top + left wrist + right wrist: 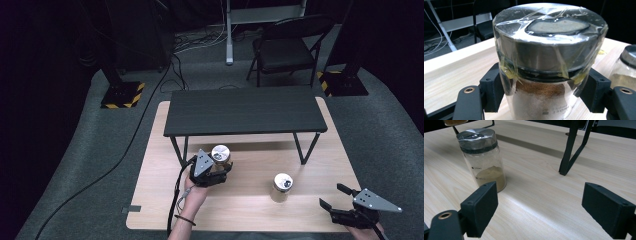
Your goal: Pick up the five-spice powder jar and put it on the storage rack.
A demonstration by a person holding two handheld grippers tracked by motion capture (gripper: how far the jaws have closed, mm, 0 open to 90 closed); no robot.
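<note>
Nearest of all, the left gripper (216, 172) is clamped on a glass jar (220, 154), its black pads pressing the glass from both sides just under the metal lid; in the left gripper view the jar (544, 100) stands upright between the jaws, clear film stretched over the lid and taped down its sides, brown powder lying over white inside. From the high view this held jar sits at about 9 o'clock on the pale wooden tabletop (240, 205), just in front of the near edge of a small black stand (245, 111) that straddles the far half of the tabletop. A second jar (282, 187) stands by itself on the tabletop at about 5 o'clock from the held one, near but apart from it; in the right gripper view it (482, 160) shows at 10 o'clock, upright, metal-lidded, with tan powder in its lower part. At 4 o'clock on the tabletop, the right gripper (333, 196) has its jaws spread wide with nothing between them, well apart from the second jar. One leg of the stand (570, 150) rises at 1 o'clock in that same view.
</note>
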